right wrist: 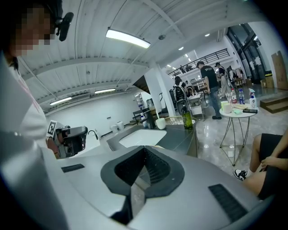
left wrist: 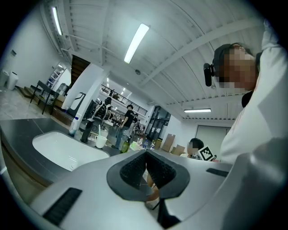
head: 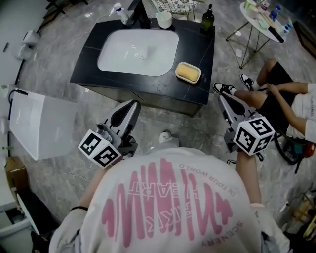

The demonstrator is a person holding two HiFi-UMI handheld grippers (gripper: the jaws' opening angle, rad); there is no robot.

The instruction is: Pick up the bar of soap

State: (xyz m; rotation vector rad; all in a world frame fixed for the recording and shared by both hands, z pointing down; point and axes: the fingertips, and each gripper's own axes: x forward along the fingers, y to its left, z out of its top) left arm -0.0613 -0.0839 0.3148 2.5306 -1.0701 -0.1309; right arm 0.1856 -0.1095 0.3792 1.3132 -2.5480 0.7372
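The yellow bar of soap [head: 188,72] lies in a white dish on the right part of the black counter [head: 91,64], beside the white sink basin [head: 138,52]. My left gripper [head: 132,103] is held low in front of the counter's near edge, left of the soap, its jaws shut and empty. My right gripper [head: 221,97] hovers off the counter's right corner, also shut with nothing in it. In the left gripper view the left gripper [left wrist: 146,155] points over the sink [left wrist: 63,150]. The right gripper [right wrist: 145,150] faces the counter and sink [right wrist: 141,137].
A green bottle [head: 208,19], a white cup [head: 164,20], a spray bottle [head: 118,12] and a wire basket [head: 177,6] stand along the counter's far edge. A seated person's legs [head: 266,94] are close on the right, a round side table [head: 261,20] beyond. A white box [head: 39,126] stands at left.
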